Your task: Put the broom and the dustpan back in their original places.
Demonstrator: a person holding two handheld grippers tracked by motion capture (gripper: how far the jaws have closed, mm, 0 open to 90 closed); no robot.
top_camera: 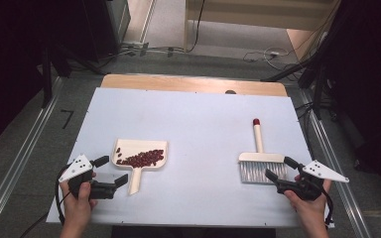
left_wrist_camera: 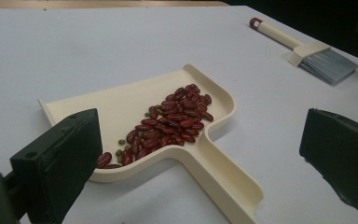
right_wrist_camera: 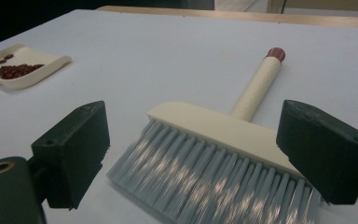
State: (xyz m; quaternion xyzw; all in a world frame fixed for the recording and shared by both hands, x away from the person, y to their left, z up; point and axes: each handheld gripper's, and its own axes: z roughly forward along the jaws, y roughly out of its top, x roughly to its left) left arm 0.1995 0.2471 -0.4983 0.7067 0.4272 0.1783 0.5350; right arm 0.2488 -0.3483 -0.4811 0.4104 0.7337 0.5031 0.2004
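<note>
plain cream dustpan (top_camera: 140, 159) and brush (top_camera: 261, 161), no legible writing

Both hands come in from the near edge. The left gripper (top_camera: 113, 171) sits low at the near left, jaws spread wide and empty. The right gripper (top_camera: 281, 167), near right, points left, jaws apart and empty.

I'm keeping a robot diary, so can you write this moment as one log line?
left gripper: open, beside dustpan | beans: in dustpan | right gripper: open, at brush bristles | brush: flat on table
</note>
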